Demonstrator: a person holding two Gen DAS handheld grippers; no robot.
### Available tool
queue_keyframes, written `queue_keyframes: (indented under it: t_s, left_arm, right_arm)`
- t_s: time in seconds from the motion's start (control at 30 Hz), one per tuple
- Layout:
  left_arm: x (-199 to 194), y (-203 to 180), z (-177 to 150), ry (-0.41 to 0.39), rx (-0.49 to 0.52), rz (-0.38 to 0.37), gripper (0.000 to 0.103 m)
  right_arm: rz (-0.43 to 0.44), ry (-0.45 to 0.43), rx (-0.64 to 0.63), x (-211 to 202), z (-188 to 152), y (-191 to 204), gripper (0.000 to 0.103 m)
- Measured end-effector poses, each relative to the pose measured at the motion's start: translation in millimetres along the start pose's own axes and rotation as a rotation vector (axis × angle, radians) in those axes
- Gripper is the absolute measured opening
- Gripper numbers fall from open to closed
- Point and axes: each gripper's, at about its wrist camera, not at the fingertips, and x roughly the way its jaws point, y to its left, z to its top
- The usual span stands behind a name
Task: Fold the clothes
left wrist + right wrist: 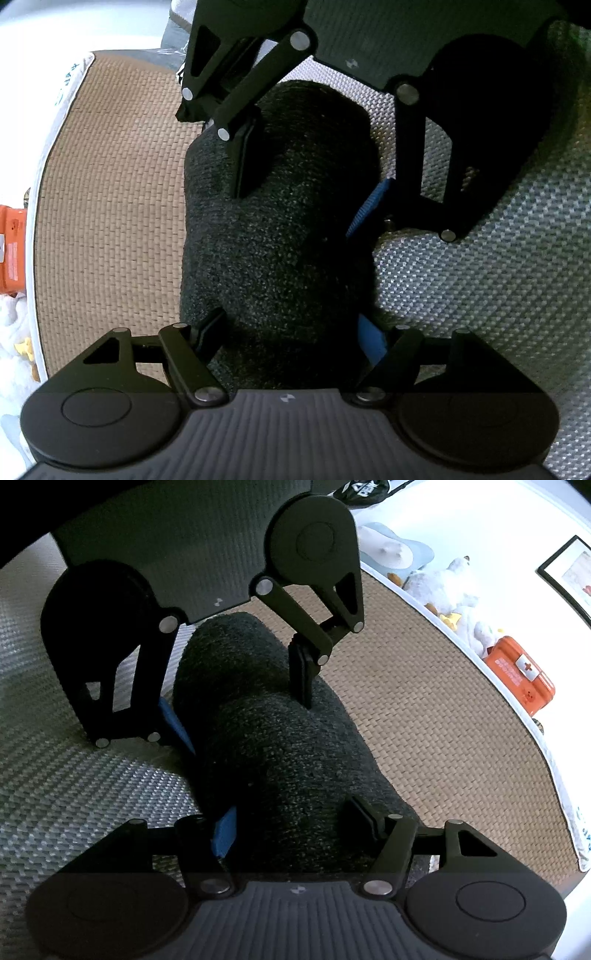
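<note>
Far left, left wrist view: an orange case (13,251) is seen at the frame edge, beyond the white border (51,155) of the mat.
Tan woven mat (110,206): the surface left of the garment is covered by it; a grey woven surface (480,295) lies to the right.
Task item: a dark grey knit garment (280,229), rolled into a thick bundle, is laid along the seam between tan and grey, one end toward each gripper.
Left gripper (291,332): jaws are spread wide around the near end of the roll, one finger on each side; the blue pad is seen on the right finger (373,343). Whether the pads press the cloth cannot be told.
Right gripper (314,184): it is seen opposite, straddling the far end of the roll. Its dark finger is set against the top of the knit; the blue-padded one is at the roll's side.
Right wrist view: the right gripper (295,823) is seen spread around the roll (280,746); a firm grip cannot be confirmed.
Far right, right wrist view: a white plush toy (447,587) and the orange case (521,672) are noted beyond the mat edge; a framed picture (572,572) is on the wall.
</note>
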Motion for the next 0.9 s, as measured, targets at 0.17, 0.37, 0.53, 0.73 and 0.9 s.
queue_keyframes:
  t_s: [0.17,0.37,0.53,0.73,0.9]
  left_arm:
    - [4.1,2.9,0.1,-0.003,0.018,0.006,0.076]
    - [19.9,17.3,2.9,0.004,0.02,-0.017,0.076]
    - [22.7,20.1,3.0,0.01,0.02,-0.027,0.076]
    - [26.4,23.8,2.4,0.008,0.023,-0.036,0.076]
    - [31.4,28.3,3.0,0.007,0.017,-0.042,0.076]
  right_arm:
    - [0.004,0.003,-0.007,4.2,0.7,-2.0,0.067]
    - [0.024,0.008,-0.005,10.3,1.6,-6.7,0.067]
    - [0.038,0.015,-0.008,14.1,2.9,-9.7,0.067]
    - [0.055,0.024,-0.004,16.1,3.2,-11.6,0.067]
    - [0.069,0.03,-0.005,18.5,3.7,-13.3,0.067]
